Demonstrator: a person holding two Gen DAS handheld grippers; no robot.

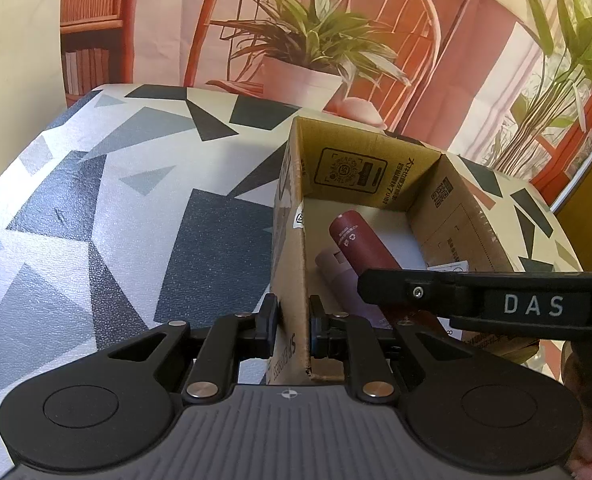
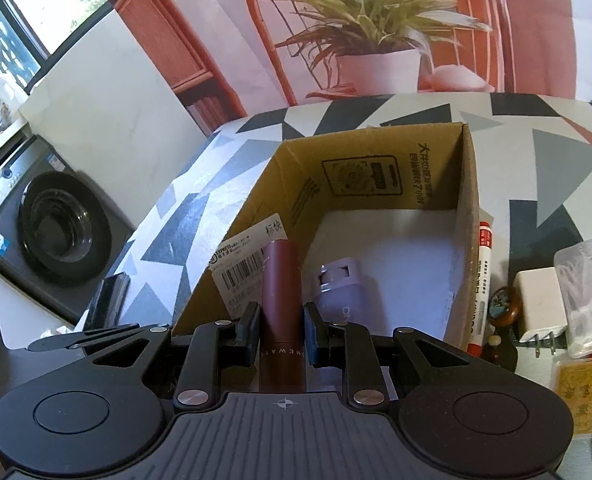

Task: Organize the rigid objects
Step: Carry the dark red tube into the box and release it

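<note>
Maroon and cylindrical, the tube (image 2: 282,300) sits pinched between the pads of my right hand-held gripper (image 2: 282,334), its long axis running straight out along the fingers, far end angled downward over the open cardboard box (image 2: 465,200). That far end hangs inside the box, close to the wall that carries a white barcode label (image 2: 238,272).

A lilac bottle (image 2: 337,292) lies on the box floor, just beside the tube on the side away from the label.

Outside the box, against its opposite wall, a red-and-white marker (image 2: 480,280) lies on the patterned tabletop (image 2: 555,168). Beyond the marker sit a small round wooden piece (image 2: 503,306), a white plug adapter (image 2: 537,304), a clear plastic case (image 2: 587,292) and a yellow packet (image 2: 579,380).

My left hand-held gripper (image 1: 292,322) is pressed together on the box's near wall, one pad outside and one inside, angled downward. My right tool crosses over the box opening from the far side, reaching down into it.
</note>
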